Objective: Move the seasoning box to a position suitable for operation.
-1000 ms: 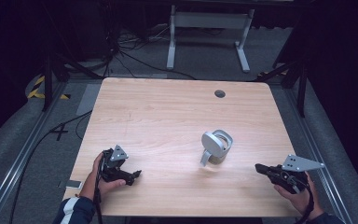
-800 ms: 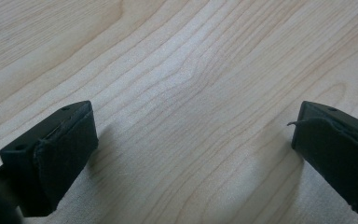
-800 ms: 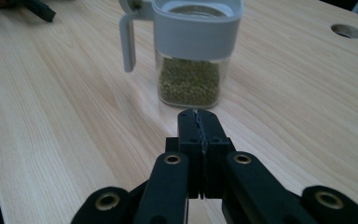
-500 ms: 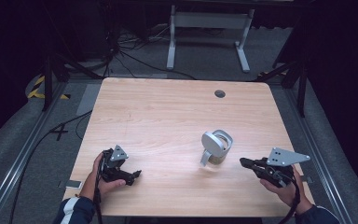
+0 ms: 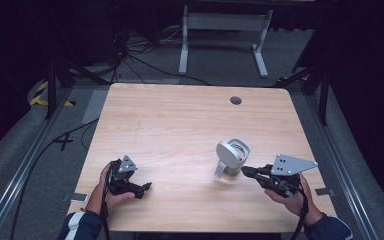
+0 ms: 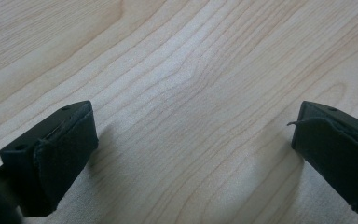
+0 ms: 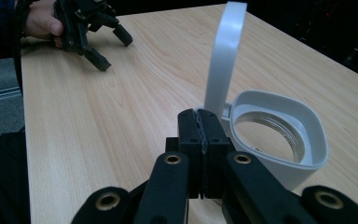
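A glass jar (image 5: 236,166) with a white collar (image 7: 279,133) stands at the table's right front, its white flip lid (image 7: 224,56) raised upright. My right gripper (image 5: 245,171) lies just right of it, jaws pressed together with nothing between them. In the right gripper view its tips (image 7: 199,125) sit at the foot of the lid's hinge, touching or nearly so. My left gripper (image 5: 145,188) rests at the front left with its jaws wide apart over bare wood (image 6: 191,144).
The light wooden table (image 5: 180,120) has a small round grommet hole (image 5: 236,100) at the back right. A white metal stand (image 5: 223,35) and cables lie on the floor beyond it. My left gripper (image 7: 103,44) is far across the table from the jar.
My right gripper has moved left from the table's right edge up to the jar. The left gripper and the jar have stayed put.
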Demonstrator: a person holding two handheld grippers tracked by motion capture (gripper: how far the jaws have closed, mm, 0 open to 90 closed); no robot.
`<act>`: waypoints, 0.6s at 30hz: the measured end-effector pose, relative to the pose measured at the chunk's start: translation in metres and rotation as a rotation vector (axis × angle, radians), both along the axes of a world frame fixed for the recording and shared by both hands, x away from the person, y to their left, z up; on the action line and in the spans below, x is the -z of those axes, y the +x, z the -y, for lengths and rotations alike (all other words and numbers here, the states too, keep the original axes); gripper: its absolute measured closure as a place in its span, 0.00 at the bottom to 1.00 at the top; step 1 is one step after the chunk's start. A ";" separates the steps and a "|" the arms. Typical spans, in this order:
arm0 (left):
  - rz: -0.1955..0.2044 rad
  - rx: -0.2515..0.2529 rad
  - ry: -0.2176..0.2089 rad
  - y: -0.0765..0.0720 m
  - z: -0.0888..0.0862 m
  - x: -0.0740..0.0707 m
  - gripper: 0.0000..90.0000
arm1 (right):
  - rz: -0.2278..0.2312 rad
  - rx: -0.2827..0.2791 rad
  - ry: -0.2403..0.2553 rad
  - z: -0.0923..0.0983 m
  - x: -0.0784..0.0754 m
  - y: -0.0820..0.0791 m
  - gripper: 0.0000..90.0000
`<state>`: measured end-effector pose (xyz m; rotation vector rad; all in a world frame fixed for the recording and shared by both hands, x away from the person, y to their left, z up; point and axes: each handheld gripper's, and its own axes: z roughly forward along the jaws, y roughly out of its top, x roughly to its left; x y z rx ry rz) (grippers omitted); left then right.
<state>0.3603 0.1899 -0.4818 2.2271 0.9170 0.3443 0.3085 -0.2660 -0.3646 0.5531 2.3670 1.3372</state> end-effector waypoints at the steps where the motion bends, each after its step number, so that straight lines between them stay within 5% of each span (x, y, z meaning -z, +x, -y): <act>1: 0.000 0.000 0.000 0.000 0.000 0.000 0.01 | 0.002 -0.010 0.002 -0.003 -0.001 -0.001 1.00; 18: 0.000 0.000 0.000 0.000 0.000 0.000 0.01 | 0.028 -0.040 0.008 -0.018 -0.011 0.000 1.00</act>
